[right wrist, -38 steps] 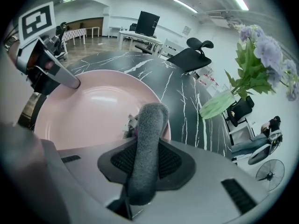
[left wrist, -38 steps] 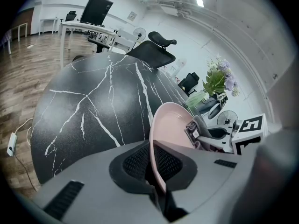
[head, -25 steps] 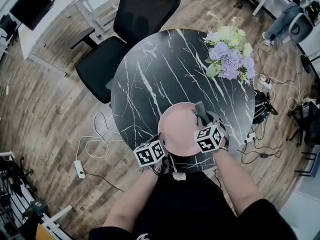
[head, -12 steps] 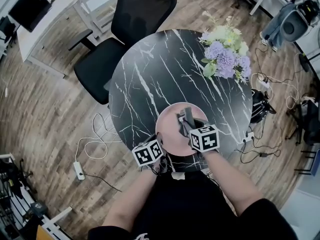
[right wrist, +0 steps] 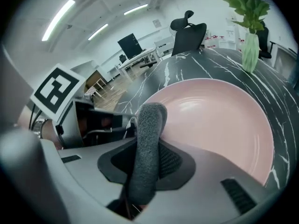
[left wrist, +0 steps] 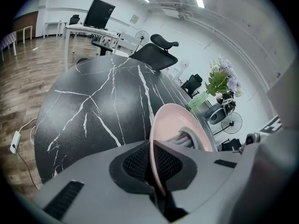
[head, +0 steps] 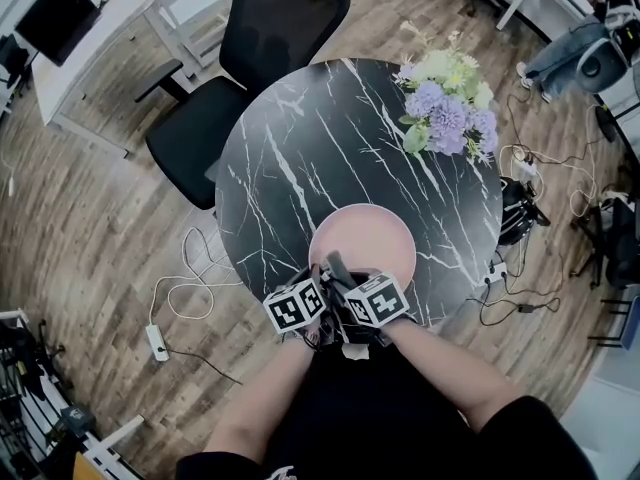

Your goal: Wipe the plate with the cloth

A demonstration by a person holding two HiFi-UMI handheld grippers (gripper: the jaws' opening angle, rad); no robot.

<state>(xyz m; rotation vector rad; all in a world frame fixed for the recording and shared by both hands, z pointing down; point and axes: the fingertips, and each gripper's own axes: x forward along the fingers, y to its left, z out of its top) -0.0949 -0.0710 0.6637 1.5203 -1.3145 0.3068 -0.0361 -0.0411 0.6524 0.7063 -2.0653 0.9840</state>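
Grey towelling sits in the right tongs [right wrist: 148,158]: they are pinched hard on a folded cloth [right wrist: 148,125], which stands up between the pads like a thick roll. Its free end reaches over the near rim of the pink plate [right wrist: 219,120]. I cannot tell whether the cloth actually presses on the glaze. Just beside them, the left tongs [left wrist: 154,160] are closed on the plate's near edge, with the thin pink rim caught between the two dark pads. From above, the two marker cubes sit almost shoulder to shoulder at the person's side of the plate [head: 365,240].

The plate lies on the black, white-veined marble bench [head: 300,158], close to its near edge. The cloth's end [head: 336,266] is all I can see on it, and the rest is smooth pink. At the far right of the bench a pale green vase [right wrist: 251,45] holds a bunch of lilac and cream flowers [head: 445,108]. A black office chair [head: 270,28] is pulled up on the far side, and cables trail over the wooden floor [head: 90,218].

A second ago the right tongs held the cloth at the plate's far right rim, and half a second ago it was over the middle. Now it has come across to the near left edge. The left tongs have kept their bite on the rim throughout, and the plate has stayed where it was.
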